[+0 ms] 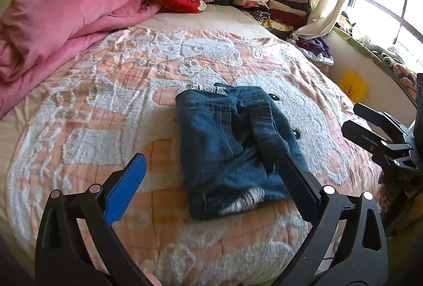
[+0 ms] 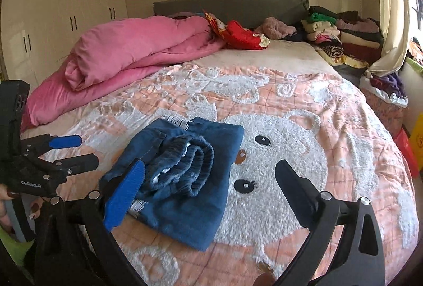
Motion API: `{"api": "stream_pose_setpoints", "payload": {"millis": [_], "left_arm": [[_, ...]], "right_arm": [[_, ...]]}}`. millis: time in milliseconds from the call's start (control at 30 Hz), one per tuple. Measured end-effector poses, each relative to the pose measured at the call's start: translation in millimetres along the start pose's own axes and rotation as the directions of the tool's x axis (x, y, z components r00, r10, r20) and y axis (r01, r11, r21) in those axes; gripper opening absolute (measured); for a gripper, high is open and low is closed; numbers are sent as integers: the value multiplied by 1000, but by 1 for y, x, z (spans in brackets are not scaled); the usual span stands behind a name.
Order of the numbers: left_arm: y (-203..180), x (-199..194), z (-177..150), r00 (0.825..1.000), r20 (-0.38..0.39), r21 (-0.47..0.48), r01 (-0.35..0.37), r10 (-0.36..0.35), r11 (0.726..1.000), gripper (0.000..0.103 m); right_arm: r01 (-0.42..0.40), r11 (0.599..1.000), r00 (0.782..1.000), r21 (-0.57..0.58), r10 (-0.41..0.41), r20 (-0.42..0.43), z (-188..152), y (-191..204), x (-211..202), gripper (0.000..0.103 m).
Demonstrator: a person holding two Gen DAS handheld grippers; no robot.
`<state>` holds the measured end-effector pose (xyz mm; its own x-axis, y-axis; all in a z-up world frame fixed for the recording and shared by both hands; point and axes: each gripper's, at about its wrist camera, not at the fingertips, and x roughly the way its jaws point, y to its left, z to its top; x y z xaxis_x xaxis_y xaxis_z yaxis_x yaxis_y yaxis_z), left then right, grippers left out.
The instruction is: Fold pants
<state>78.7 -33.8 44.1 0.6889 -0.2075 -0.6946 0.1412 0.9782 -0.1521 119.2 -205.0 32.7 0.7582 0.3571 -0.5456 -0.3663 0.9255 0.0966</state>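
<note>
Blue pants (image 2: 182, 180) lie folded into a compact stack on the bear-print blanket (image 2: 330, 153) mid-bed, waistband bunched on top, so the fold looks about done. Left gripper (image 1: 211, 188) and right gripper (image 2: 208, 188) both hover above it with fingers spread wide and nothing between them, apparently let go. Pink duvet (image 2: 127, 55) and clothes piles (image 2: 343, 32) sit well apart, leaving folding room.
</note>
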Motion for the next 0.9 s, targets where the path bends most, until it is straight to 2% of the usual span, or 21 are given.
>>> {"api": "stream_pose_setpoints", "payload": {"millis": [533, 900], "left_arm": [[10, -22, -49, 999, -45, -37, -25, 23, 999, 93], [8, -14, -75, 995, -101, -48, -23, 18, 999, 93]], "right_arm": [[-8, 1000, 998, 1, 8, -61, -42, 19, -31, 98], [24, 997, 987, 69, -13, -163, -82, 15, -16, 98]]}}
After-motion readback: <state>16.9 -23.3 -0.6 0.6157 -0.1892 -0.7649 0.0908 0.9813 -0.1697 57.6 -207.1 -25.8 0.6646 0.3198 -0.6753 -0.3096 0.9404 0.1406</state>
